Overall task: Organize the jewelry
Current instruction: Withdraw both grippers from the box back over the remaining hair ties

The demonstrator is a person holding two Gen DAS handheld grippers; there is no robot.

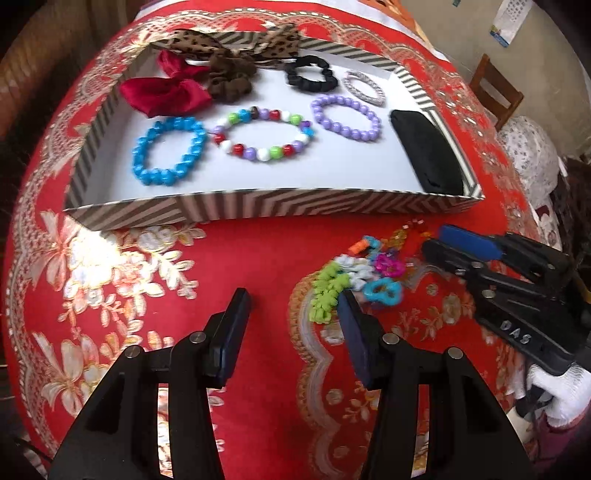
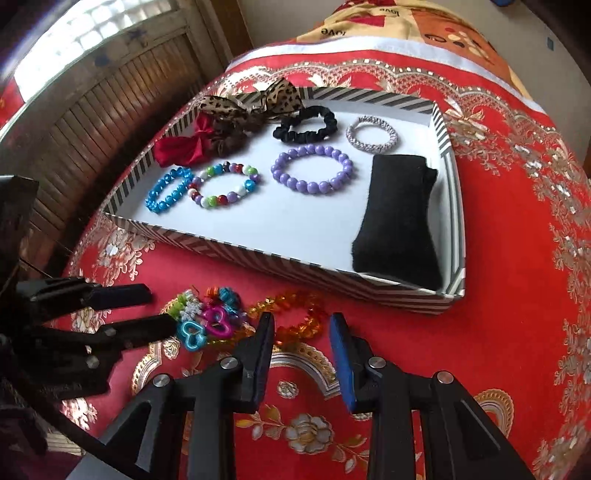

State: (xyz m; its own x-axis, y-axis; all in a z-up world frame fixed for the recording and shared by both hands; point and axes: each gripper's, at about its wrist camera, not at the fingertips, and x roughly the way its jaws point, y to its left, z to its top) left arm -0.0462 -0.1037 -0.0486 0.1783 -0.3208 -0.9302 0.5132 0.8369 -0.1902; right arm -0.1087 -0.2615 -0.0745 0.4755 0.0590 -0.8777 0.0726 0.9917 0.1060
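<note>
A striped tray [image 1: 258, 206] [image 2: 258, 254] on the red cloth holds a blue bead bracelet [image 1: 168, 149] [image 2: 168, 194], a multicolour bead bracelet [image 1: 264, 133] [image 2: 225, 184], a purple bead bracelet [image 1: 345, 116] [image 2: 312, 168], a silver bracelet [image 1: 364, 86] [image 2: 371, 134], a black scrunchie [image 1: 312, 74] [image 2: 306, 123], bows and a black pouch [image 1: 428, 151] [image 2: 397, 221]. In front of the tray lies a pile of colourful charm pieces [image 1: 354, 275] [image 2: 210, 317] and an orange bracelet [image 2: 291, 317]. My left gripper [image 1: 291, 306] [image 2: 155, 306] is open, its right finger beside the pile. My right gripper [image 2: 301, 332] [image 1: 432, 240] is open over the orange bracelet.
A red floral cloth [image 1: 240, 258] covers the round table. A wooden chair [image 1: 495, 88] stands at the far right. A slatted wooden wall [image 2: 110, 103] is at the left. A patterned bedcover [image 2: 388, 22] lies beyond the table.
</note>
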